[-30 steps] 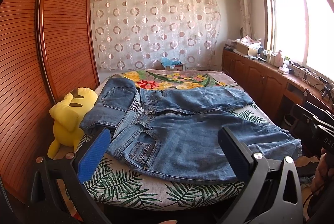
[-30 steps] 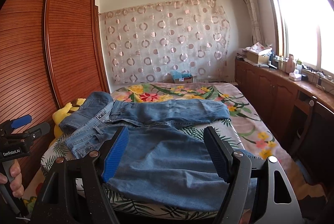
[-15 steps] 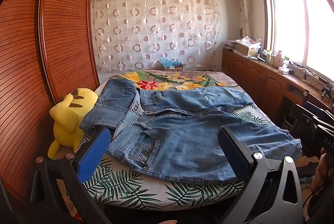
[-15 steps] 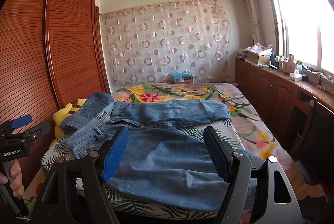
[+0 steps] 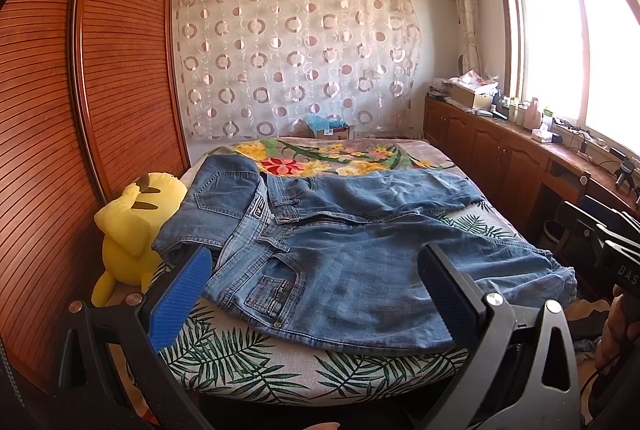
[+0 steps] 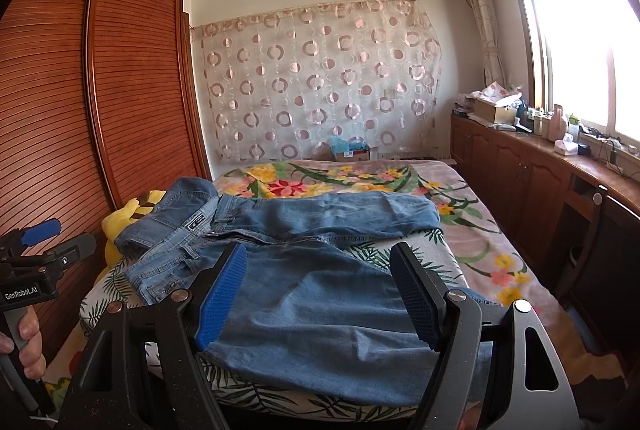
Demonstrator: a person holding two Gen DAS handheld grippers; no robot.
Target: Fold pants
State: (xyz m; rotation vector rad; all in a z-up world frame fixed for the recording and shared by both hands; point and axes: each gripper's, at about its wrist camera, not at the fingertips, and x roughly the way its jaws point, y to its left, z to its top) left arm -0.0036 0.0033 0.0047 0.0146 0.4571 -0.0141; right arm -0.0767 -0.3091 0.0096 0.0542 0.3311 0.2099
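Blue denim pants (image 5: 344,250) (image 6: 304,270) lie spread across the near end of the bed (image 5: 248,366), waist at the left, both legs running right. The near leg hangs slightly over the bed's front edge. My left gripper (image 5: 316,294) is held open in front of the bed, short of the pants, nothing between its blue pads. My right gripper (image 6: 320,294) is open too, hovering before the near leg without touching it. The left gripper (image 6: 40,250) also shows at the left edge of the right wrist view, held by a hand (image 6: 28,342).
A yellow plush toy (image 5: 132,226) sits at the bed's left side against the slatted wooden wardrobe (image 5: 80,109). A wooden cabinet counter (image 5: 520,165) with clutter runs along the right under the window. A flowered blanket (image 5: 320,157) covers the far bed; a box (image 5: 332,127) stands behind it.
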